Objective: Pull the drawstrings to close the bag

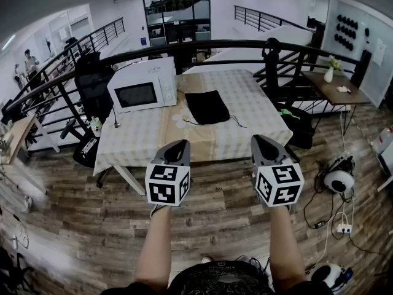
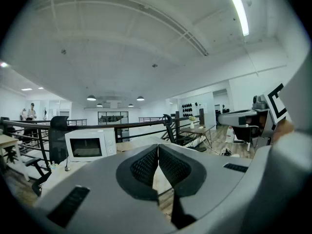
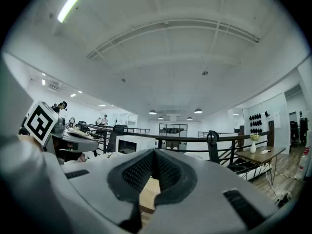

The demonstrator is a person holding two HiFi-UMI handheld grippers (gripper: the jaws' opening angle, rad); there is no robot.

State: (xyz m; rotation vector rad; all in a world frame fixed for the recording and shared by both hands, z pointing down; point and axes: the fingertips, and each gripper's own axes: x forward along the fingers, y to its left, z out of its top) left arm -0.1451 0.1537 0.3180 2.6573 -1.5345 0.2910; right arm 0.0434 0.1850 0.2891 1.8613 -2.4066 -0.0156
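A black drawstring bag (image 1: 207,106) lies flat on the checked tablecloth (image 1: 245,103) in the head view, its thin cords trailing out to the left and right at its near end. My left gripper (image 1: 179,144) and right gripper (image 1: 260,139) hover side by side at the table's near edge, well short of the bag. Both are shut with nothing between the pads. In the left gripper view the left gripper (image 2: 158,146) has its ribbed pads pressed together. In the right gripper view the right gripper (image 3: 154,152) has its pads meeting at the tips.
A white microwave (image 1: 143,85) stands on the table's left part, left of the bag. A black railing (image 1: 202,45) runs behind the table. An office chair (image 1: 92,78) stands at the left, and a side table with a vase (image 1: 331,82) at the right. Cables and devices (image 1: 338,180) lie on the wooden floor.
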